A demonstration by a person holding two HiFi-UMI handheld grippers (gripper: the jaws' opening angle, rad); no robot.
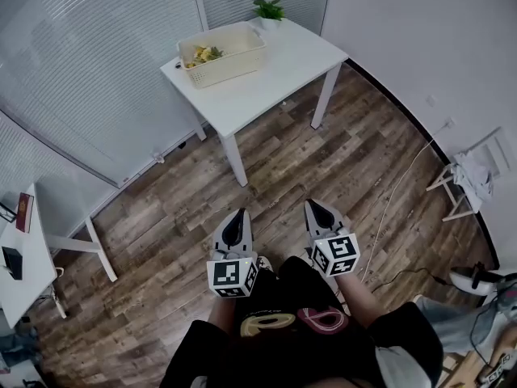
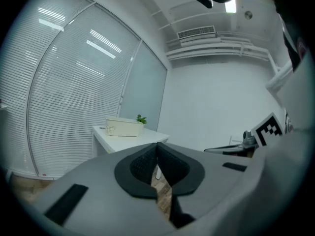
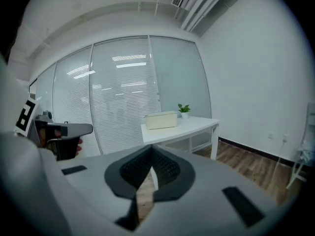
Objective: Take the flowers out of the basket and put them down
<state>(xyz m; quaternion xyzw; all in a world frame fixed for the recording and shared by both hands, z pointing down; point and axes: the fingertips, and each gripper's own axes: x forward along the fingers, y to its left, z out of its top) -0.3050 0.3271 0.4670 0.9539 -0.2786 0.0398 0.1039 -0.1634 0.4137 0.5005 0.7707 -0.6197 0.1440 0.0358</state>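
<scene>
A cream basket [image 1: 221, 53] stands on a white table [image 1: 275, 71] across the room, with yellow flowers [image 1: 203, 54] lying in its left end. The basket [image 2: 124, 126] also shows far off in the left gripper view, and the basket [image 3: 160, 120] likewise in the right gripper view. My left gripper [image 1: 236, 217] and right gripper [image 1: 317, 208] are held low in front of the person's body, over the wooden floor, far from the table. Both sets of jaws meet at the tips with nothing between them.
A small potted plant [image 1: 269, 10] stands at the table's far corner behind the basket. Blinds cover the glass wall [image 1: 97, 63] on the left. Another white desk [image 1: 24, 257] is at the near left, and a folding rack [image 1: 472, 176] with a cable at the right wall.
</scene>
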